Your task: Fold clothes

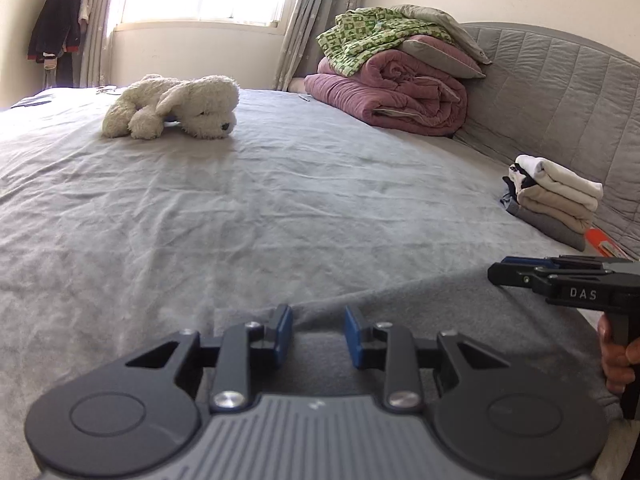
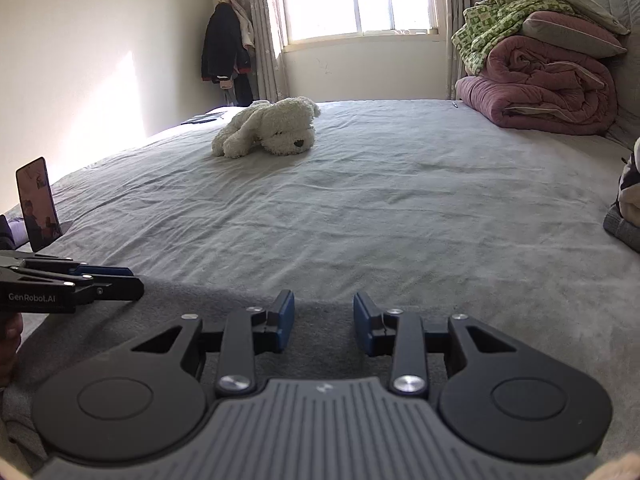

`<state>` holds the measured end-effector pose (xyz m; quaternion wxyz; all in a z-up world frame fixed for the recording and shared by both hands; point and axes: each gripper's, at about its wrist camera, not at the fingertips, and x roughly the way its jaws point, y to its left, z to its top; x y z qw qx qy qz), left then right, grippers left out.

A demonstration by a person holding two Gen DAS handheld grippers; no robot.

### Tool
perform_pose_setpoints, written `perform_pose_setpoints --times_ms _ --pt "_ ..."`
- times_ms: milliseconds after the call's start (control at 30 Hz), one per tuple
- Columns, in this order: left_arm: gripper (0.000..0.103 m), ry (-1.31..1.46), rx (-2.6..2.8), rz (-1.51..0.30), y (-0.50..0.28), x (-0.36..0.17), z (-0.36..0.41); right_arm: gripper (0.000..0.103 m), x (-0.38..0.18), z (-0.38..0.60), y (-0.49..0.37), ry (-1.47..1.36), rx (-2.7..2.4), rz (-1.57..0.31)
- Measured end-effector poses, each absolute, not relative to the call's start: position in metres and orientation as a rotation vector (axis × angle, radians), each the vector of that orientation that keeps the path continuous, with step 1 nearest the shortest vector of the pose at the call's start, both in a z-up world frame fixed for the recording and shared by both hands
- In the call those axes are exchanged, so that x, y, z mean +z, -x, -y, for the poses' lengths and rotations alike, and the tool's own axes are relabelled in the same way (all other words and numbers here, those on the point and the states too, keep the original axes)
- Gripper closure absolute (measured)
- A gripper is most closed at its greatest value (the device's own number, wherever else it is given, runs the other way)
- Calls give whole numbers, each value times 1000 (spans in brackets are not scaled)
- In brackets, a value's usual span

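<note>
While both tongs, left gripper (image 1: 318,334) and right gripper (image 2: 324,322), hang released over the grey garment (image 1: 400,304), folded clothes (image 1: 556,200) sit at three o'clock

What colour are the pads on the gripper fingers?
Blue, on black fingers; clearest in the right wrist view.

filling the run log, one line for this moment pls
task: fold clothes | left hand-held gripper: open, empty | right hand-held gripper: open, empty | grey garment: flat on bed, under both | folded stack: right
</note>
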<state>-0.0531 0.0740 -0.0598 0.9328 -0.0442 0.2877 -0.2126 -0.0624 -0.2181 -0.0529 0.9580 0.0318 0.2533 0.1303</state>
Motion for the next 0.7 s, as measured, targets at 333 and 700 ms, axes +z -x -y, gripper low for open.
perform_pose_setpoints --times_ms 333,700 --pt "56 339 -420 -641 72 -48 -136 63 -54 278 85 -197 210 -518" --pt "35 640 -462 -923 66 -57 -173 62 -30 232 100 -102 378 -533"
